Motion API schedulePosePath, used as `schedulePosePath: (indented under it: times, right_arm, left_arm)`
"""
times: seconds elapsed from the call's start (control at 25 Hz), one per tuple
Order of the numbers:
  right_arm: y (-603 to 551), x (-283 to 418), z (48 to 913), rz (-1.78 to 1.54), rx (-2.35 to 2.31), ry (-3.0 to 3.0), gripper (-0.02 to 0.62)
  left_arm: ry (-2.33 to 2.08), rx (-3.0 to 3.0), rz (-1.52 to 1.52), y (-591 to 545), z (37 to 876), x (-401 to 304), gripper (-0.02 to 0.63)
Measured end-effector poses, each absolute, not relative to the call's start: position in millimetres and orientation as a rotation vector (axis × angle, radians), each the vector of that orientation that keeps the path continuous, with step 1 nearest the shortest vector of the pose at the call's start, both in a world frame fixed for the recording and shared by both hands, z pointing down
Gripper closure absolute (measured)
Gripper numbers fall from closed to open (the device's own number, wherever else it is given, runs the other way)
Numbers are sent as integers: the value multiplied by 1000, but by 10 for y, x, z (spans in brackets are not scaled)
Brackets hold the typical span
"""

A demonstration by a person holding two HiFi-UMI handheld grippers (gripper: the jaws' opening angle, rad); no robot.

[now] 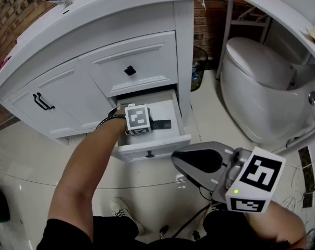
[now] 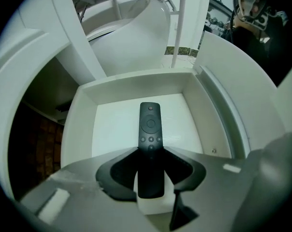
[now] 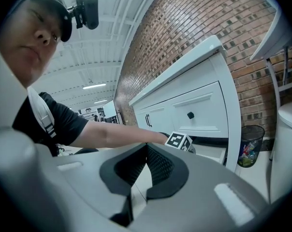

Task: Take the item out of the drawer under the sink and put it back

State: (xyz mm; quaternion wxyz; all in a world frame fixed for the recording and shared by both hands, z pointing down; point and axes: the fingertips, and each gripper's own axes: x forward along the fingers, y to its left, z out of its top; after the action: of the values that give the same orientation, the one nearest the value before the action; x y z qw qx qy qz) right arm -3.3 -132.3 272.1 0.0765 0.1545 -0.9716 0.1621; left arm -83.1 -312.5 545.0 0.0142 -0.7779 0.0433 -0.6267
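Note:
A slim black remote (image 2: 150,124) lies lengthwise on the white floor of the pulled-out bottom drawer (image 2: 136,85) of the sink cabinet. My left gripper (image 2: 150,153) points steeply down into the drawer; its jaws straddle the near half of the remote, and the dark pads sit against its long sides. In the head view the remote (image 1: 162,124) sticks out to the right of the left gripper (image 1: 148,125), under its marker cube. My right gripper (image 1: 174,159) hangs low in front of the drawer (image 1: 152,149), its jaws (image 3: 146,146) meeting at the tips with nothing between them.
The white cabinet has a closed upper drawer with a black knob (image 1: 130,70) and doors with black handles (image 1: 43,102). A toilet (image 1: 262,82) stands to the right, and a wire waste bin (image 1: 197,72) stands between it and the cabinet. The person's shoe (image 1: 121,210) rests on the tile floor.

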Motion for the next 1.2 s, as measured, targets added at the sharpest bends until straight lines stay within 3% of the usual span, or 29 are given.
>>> schedulePosePath:
  times: [0.68,1.2]
  right_arm:
    - [-1246,-183,2682,449,472,-2910,588]
    - [-1221,-47,2702,477,562,-2907,588]
  left_arm:
    - [583,-2547,-1597,-2921,4200,-955,439]
    - [999,-2724,-865,-1980,2716,-1122,439]
